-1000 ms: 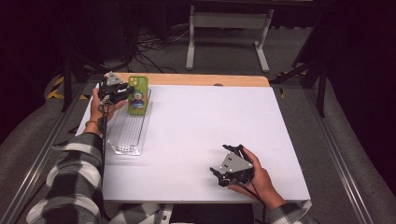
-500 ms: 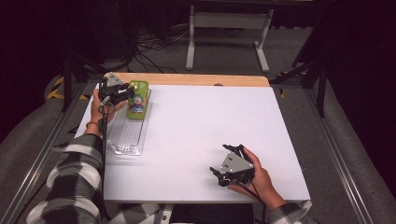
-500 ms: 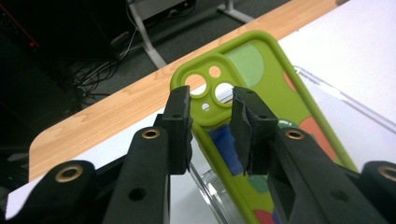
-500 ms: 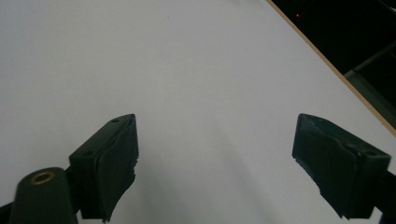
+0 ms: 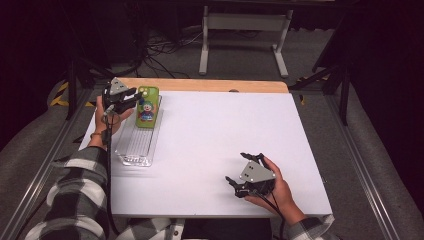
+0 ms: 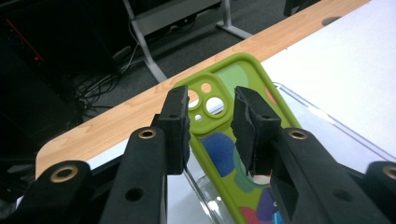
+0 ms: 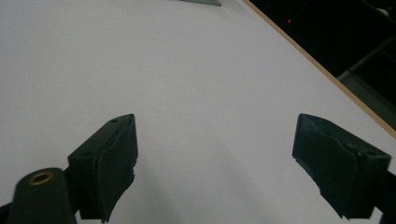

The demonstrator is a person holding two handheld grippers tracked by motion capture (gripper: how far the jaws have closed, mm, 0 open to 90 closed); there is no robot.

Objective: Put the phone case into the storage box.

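Roughly, by item:
phone case (image 6: 219,140): green, light, bendy, slick; leaning on clear tray (image 5: 135,147), far-left of table (image 5: 220,135).
grip spot: side rims.
left gripper (image 6: 210,112): jaws narrow, sitting over the case's camera end, pads not visibly pinching.
right gripper (image 7: 215,140): jaws gaping wide, holding nothing.

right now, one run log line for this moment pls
left gripper: jaws narrow, over green phone case, grip unclear | case: leaning on clear tray | right gripper: open, resting on white table
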